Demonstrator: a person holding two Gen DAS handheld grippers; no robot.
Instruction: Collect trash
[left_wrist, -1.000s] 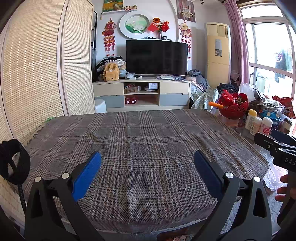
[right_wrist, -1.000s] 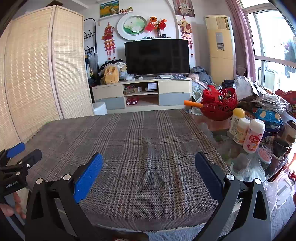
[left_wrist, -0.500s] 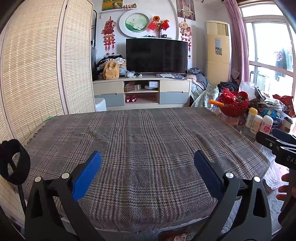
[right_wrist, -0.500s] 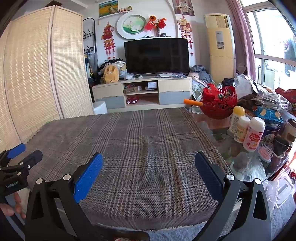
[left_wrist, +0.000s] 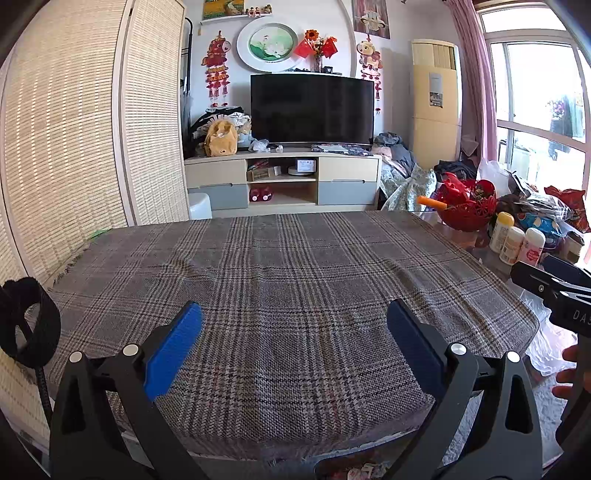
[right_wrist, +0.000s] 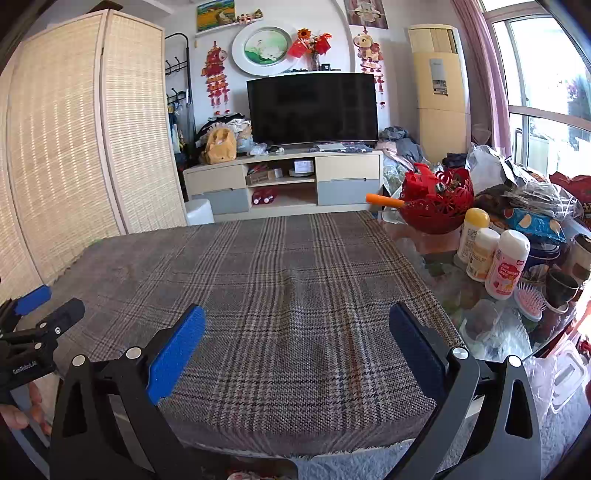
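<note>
My left gripper (left_wrist: 295, 325) is open and empty, held over the near edge of a table covered by a grey plaid cloth (left_wrist: 280, 280). My right gripper (right_wrist: 295, 328) is open and empty too, over the same cloth (right_wrist: 280, 280). No trash shows on the cloth. Crumpled clear plastic bags (right_wrist: 491, 328) lie on the glass top to the right of the cloth. Each gripper sees the other at its frame edge: the right one in the left wrist view (left_wrist: 554, 291), the left one in the right wrist view (right_wrist: 33, 328).
To the right stand three white bottles (right_wrist: 495, 254), a red basket (right_wrist: 439, 203), snack bags (right_wrist: 535, 218), a pink hairbrush (right_wrist: 532, 299) and a dark cup (right_wrist: 561, 288). A woven screen (left_wrist: 74, 147) is left. A TV stand (left_wrist: 284, 181) is behind.
Both views have tilted up slightly, so the table sits a little lower in frame. Both grippers stay open and empty.
</note>
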